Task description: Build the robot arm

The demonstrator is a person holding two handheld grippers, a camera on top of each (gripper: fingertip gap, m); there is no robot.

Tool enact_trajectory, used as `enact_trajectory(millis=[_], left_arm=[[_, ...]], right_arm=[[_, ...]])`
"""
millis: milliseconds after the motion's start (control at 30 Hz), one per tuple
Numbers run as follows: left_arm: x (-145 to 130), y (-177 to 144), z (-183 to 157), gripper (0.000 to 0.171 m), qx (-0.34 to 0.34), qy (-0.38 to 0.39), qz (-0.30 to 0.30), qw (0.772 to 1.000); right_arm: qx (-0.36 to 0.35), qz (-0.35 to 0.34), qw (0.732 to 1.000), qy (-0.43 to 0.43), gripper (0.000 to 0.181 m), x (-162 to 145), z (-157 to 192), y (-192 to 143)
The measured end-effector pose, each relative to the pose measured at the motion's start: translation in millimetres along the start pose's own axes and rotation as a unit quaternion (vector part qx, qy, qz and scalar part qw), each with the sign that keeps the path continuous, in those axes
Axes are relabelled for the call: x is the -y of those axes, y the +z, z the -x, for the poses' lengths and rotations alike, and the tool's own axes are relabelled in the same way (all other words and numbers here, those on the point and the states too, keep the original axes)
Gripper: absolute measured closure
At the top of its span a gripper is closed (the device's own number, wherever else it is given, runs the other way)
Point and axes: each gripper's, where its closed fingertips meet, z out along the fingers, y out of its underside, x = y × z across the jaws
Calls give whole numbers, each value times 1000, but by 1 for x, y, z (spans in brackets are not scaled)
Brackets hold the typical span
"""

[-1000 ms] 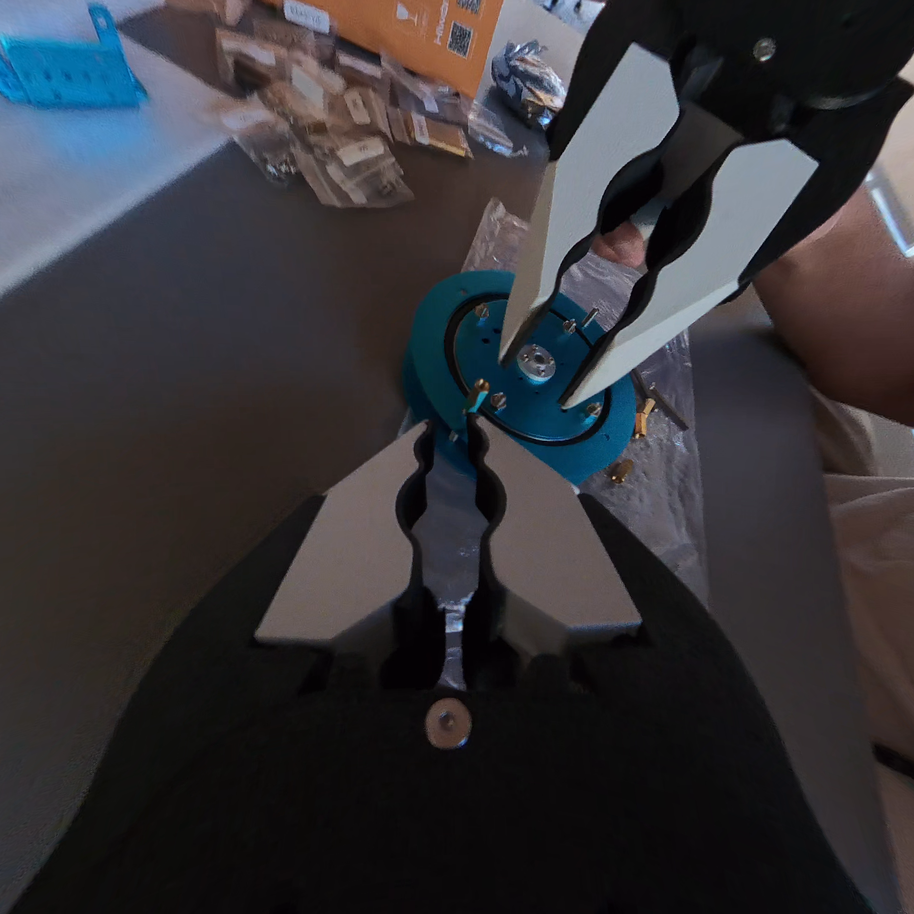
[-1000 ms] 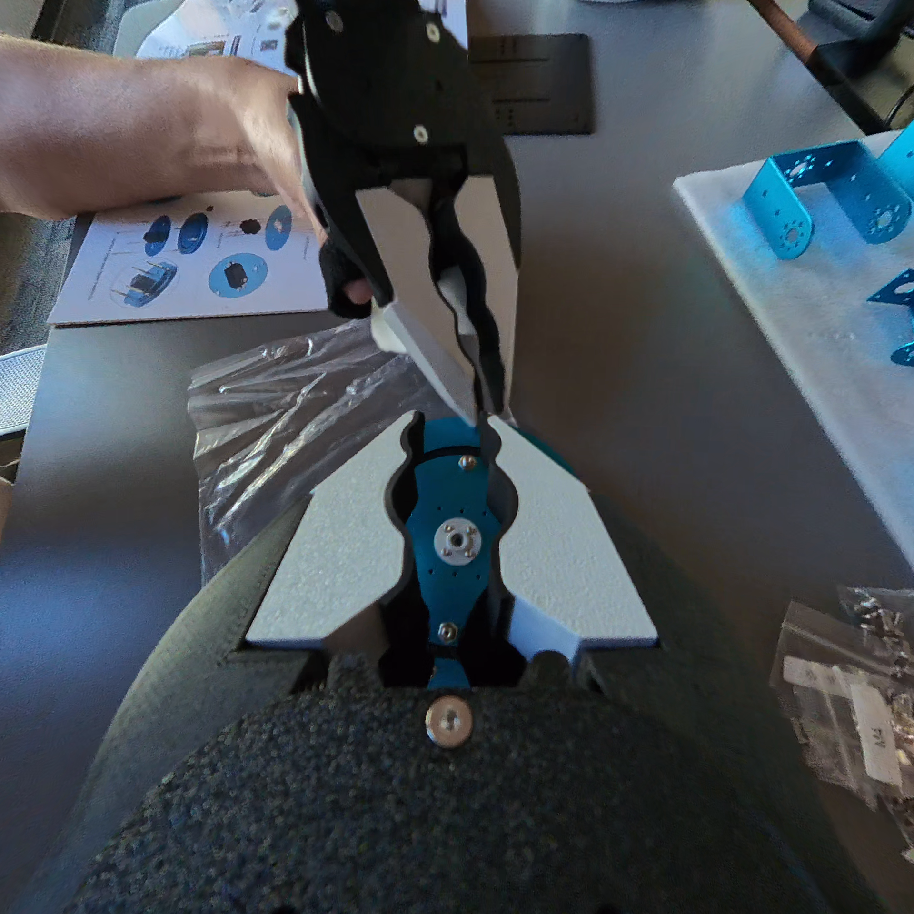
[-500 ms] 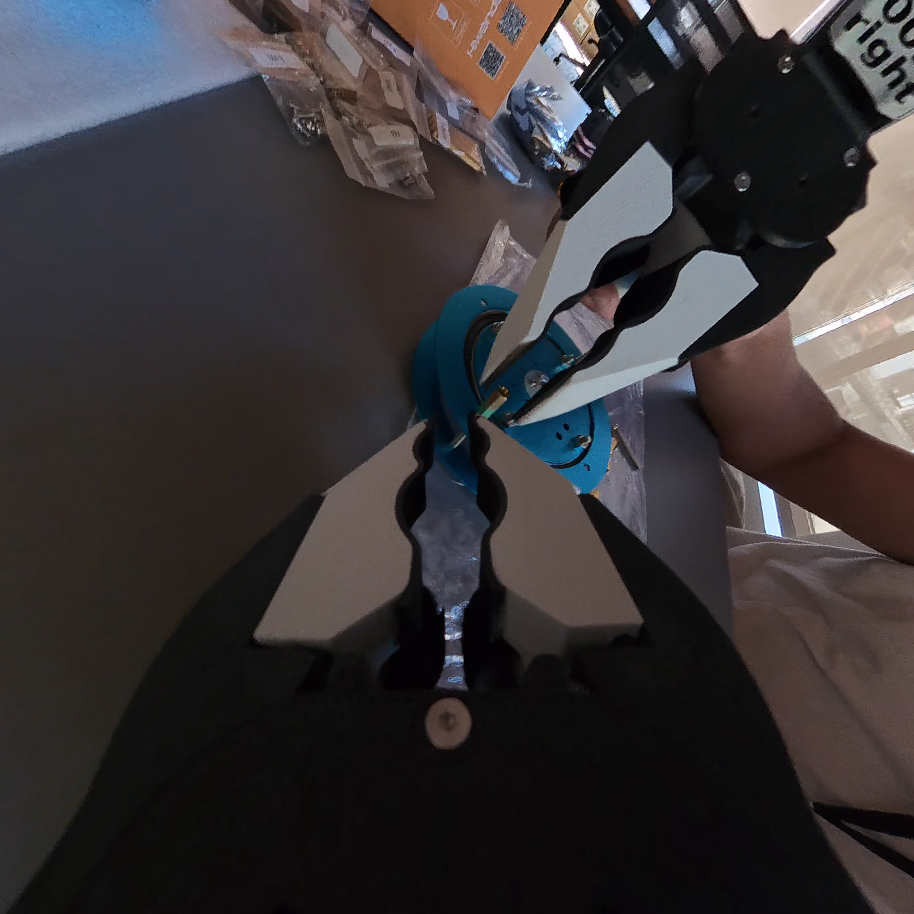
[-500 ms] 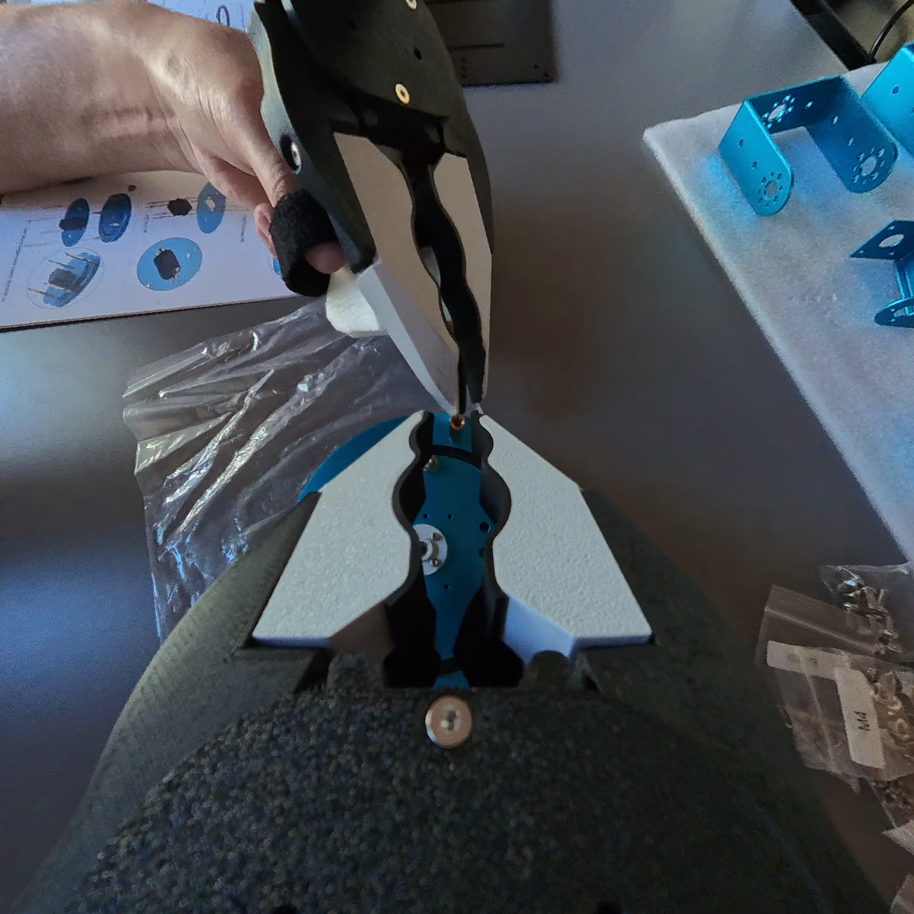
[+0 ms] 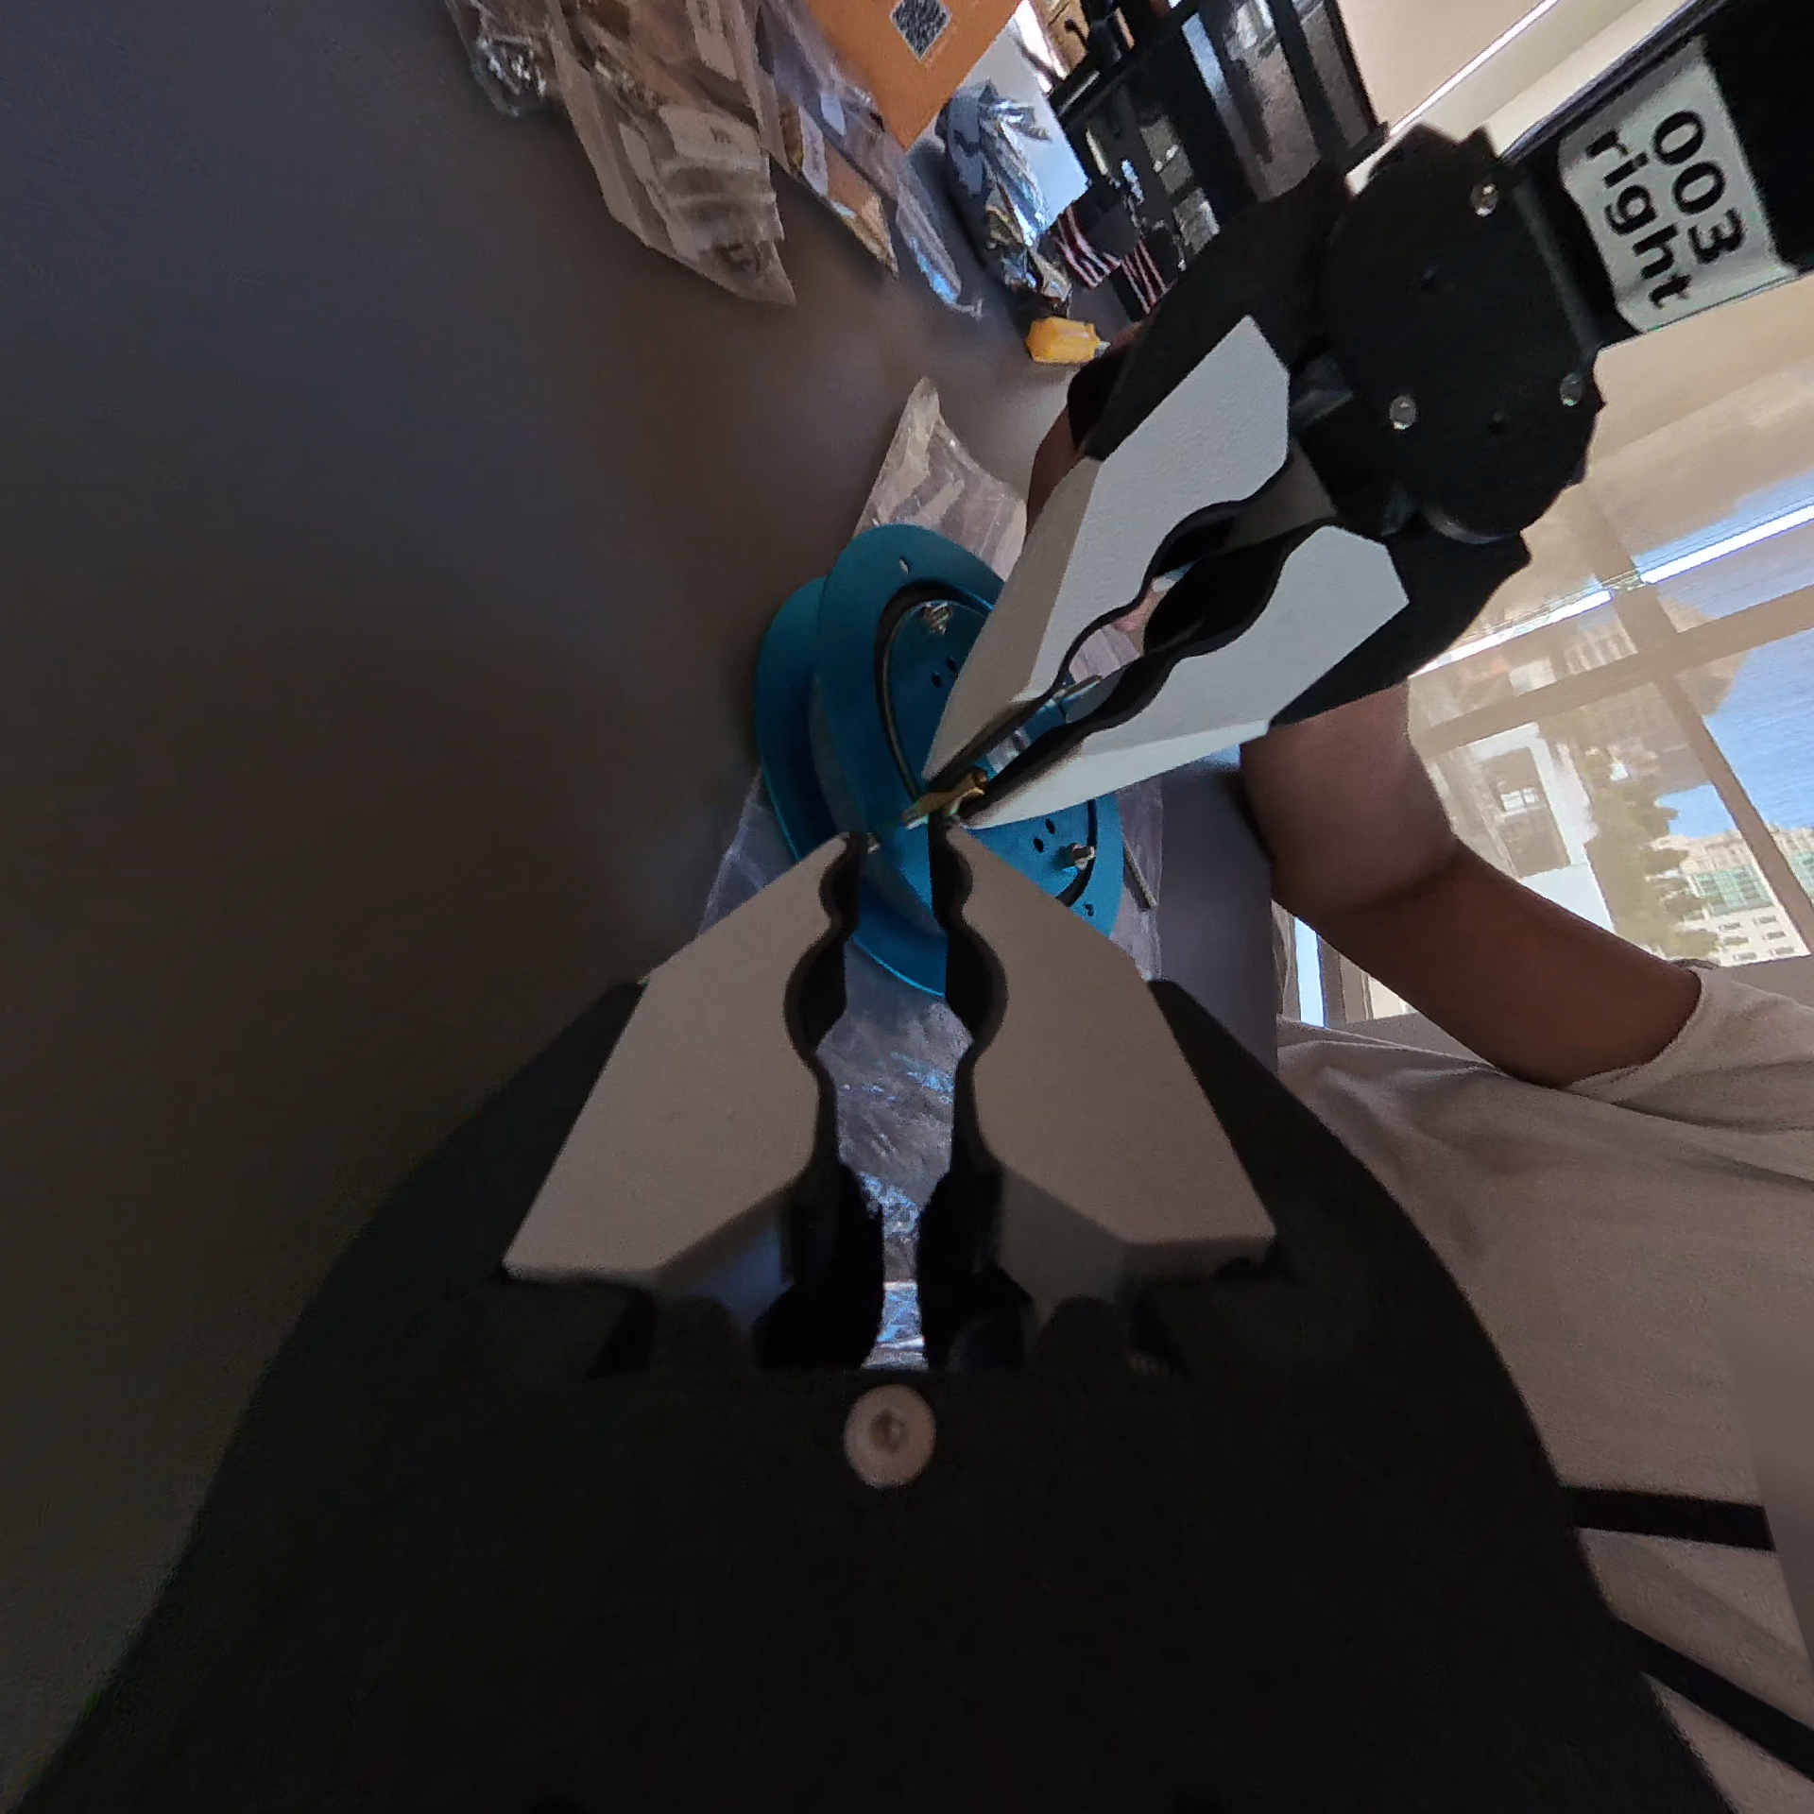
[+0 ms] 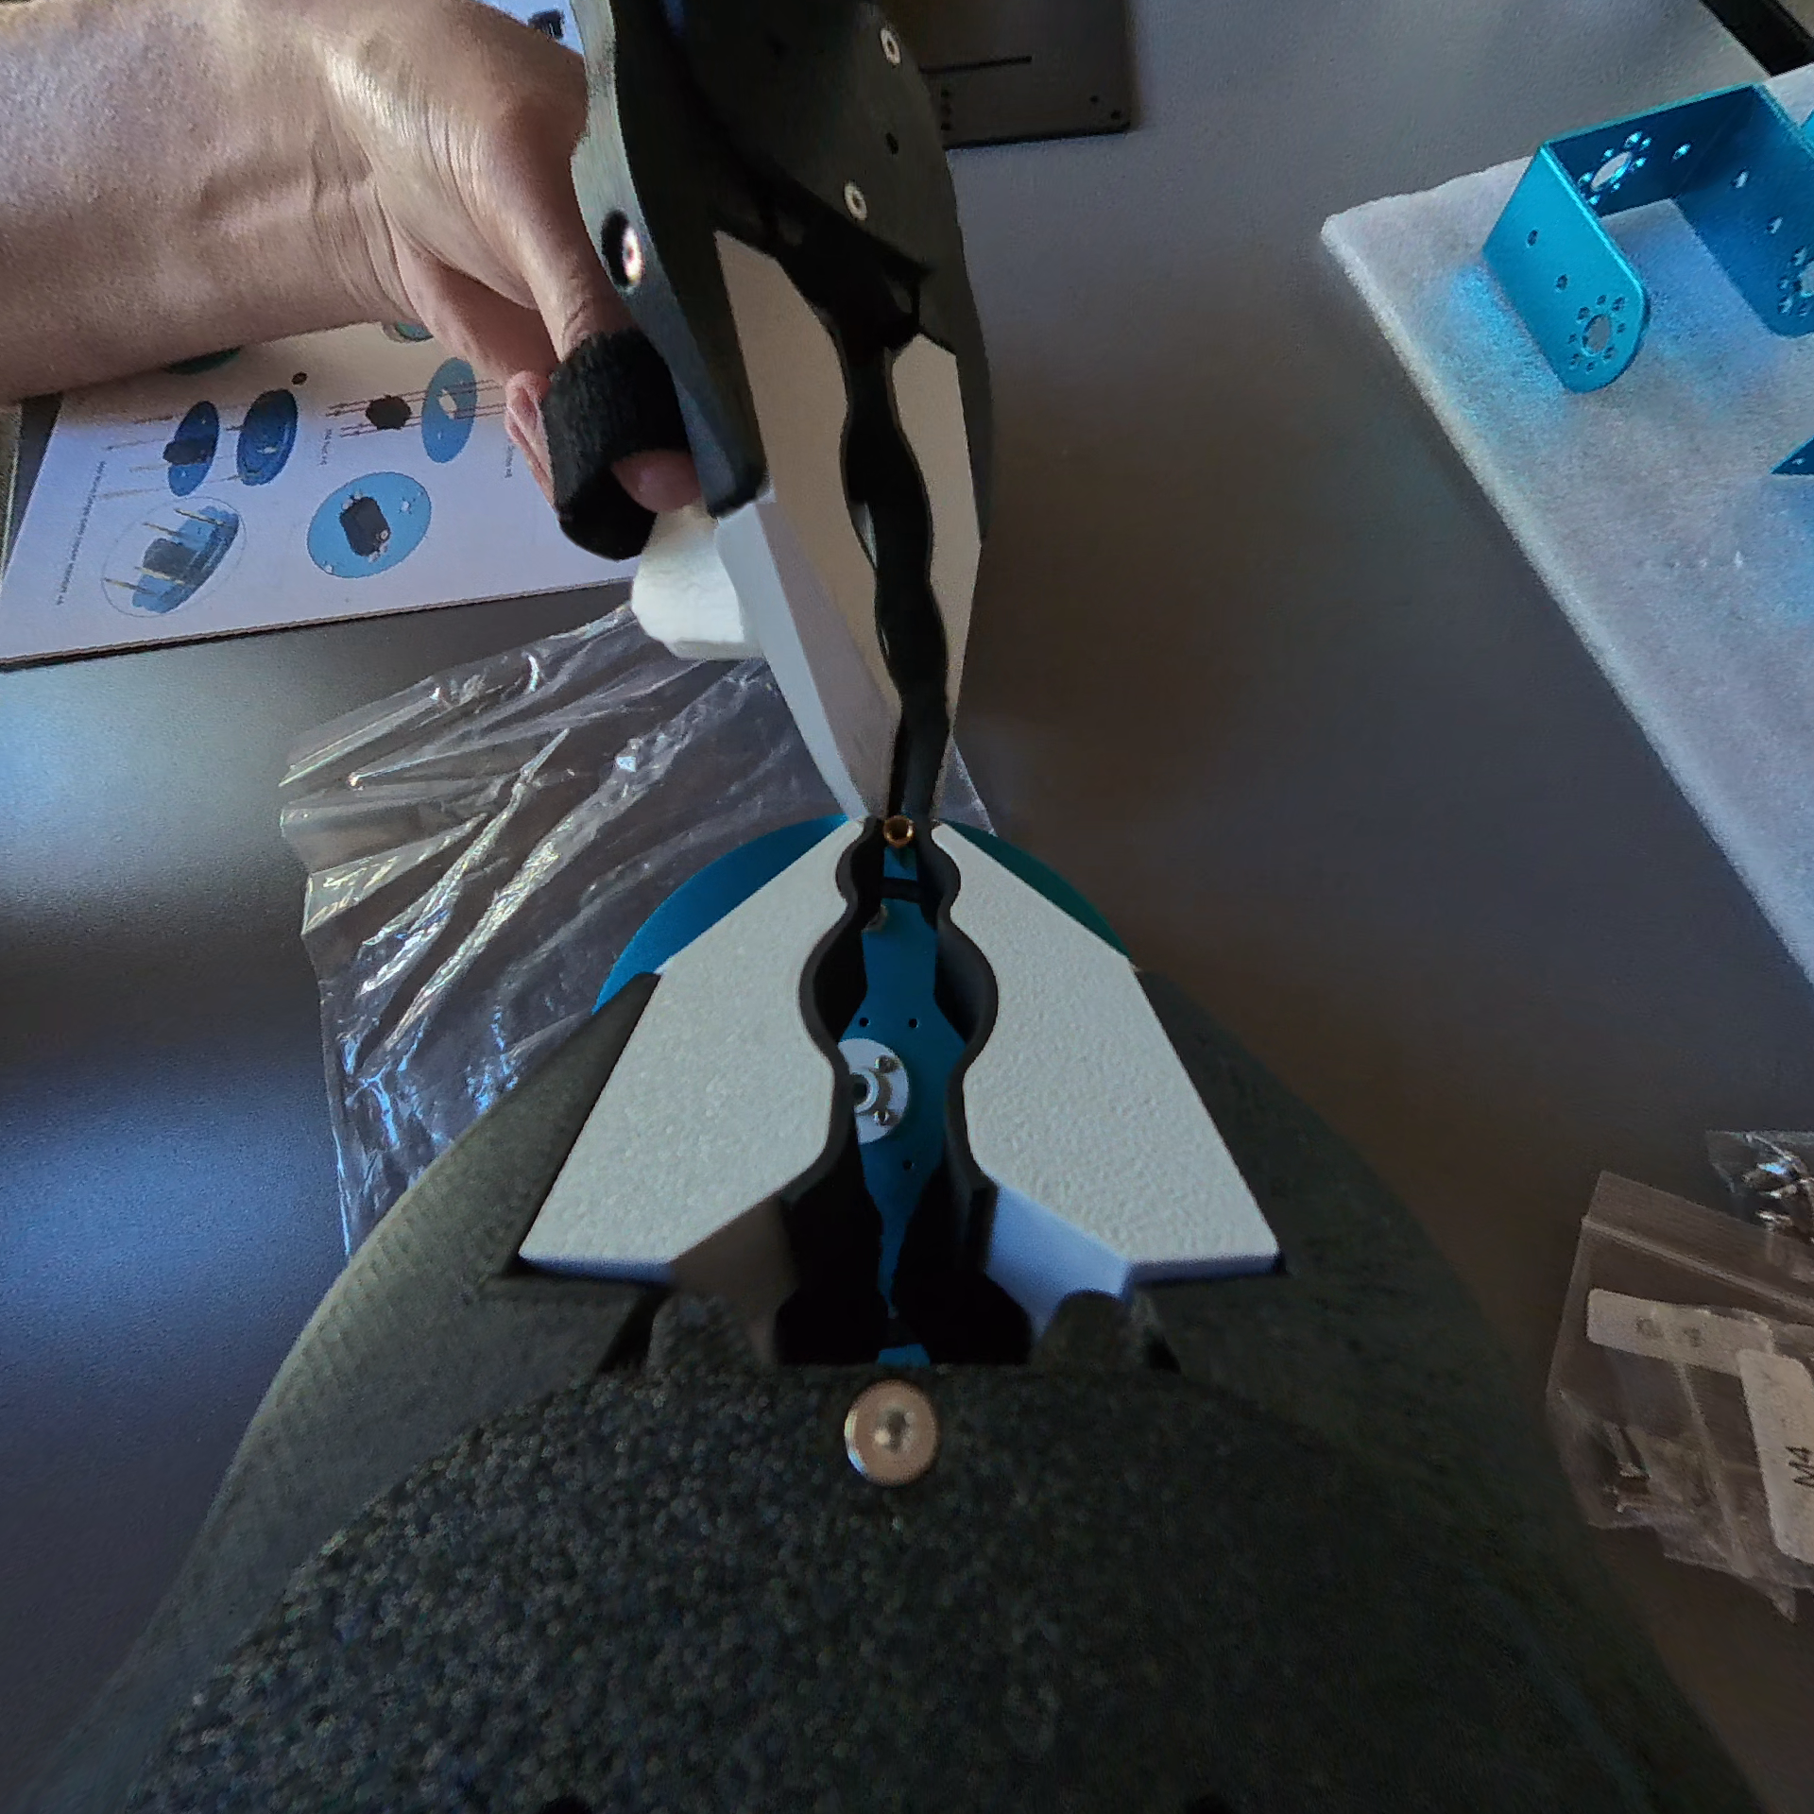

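A short brass standoff (image 5: pixel 944 793) is pinched between the tips of both grippers, just above a blue round disc assembly (image 5: pixel 854 687). The disc has a black ring and a silver hub (image 6: pixel 869 1090) and lies on a clear plastic bag (image 6: pixel 471 834). My left gripper (image 5: pixel 901 836) is shut on the standoff's lower end. My right gripper (image 6: pixel 897 829) has its tips closed on either side of the same standoff (image 6: pixel 895 829), seen end-on. In the left wrist view the right gripper (image 5: pixel 947 785) comes in from the upper right. In the right wrist view the left gripper (image 6: pixel 903 800) comes down from above.
A printed instruction sheet (image 6: pixel 294 510) lies at the far left. Blue metal brackets (image 6: pixel 1620 226) rest on a white foam sheet (image 6: pixel 1571 471) at the right. Bags of small hardware (image 6: pixel 1708 1374) lie near right and by an orange box (image 5: pixel 913 59). A person's hand (image 6: pixel 245 196) holds the left gripper. Only a small space, under 4 cm, lies between the two pairs of fingers. The silver hub (image 6: pixel 869 1090) is about 5 cm from both grippers' fingertips.
The right gripper has narrowed from open over the disc hub to closed on the standoff at the left gripper's tips. The left gripper has rolled and tilted while keeping the standoff.
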Motion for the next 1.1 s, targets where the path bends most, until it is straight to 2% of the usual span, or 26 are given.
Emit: enact_trajectory(millis=[133,367,567,767,900,1000,1100], left_arm=[[-1,2,0,166,0,-6,3,1000],[2,2,2,169,-5,-36,-4,999],[2,1,2,169,-2,-29,-4,1000],[3,1,3,170,0,-30,-5,1000],[3,1,3,170,1,-28,-6,1000],[3,1,4,170,2,-27,-7,1000],[3,1,3,170,2,-24,-8,1000]], right_arm=[[2,-6,1000,-3,176,-1,1,-1],[7,0,1000,-7,171,-4,1,-1],[7,-13,1000,-28,166,2,4,-1],[5,8,1000,-24,173,-4,3,-7],[0,-25,999,-26,169,5,3,-16],[5,-19,999,-30,161,7,4,-7],[-3,3,999,-36,169,1,2,1]])
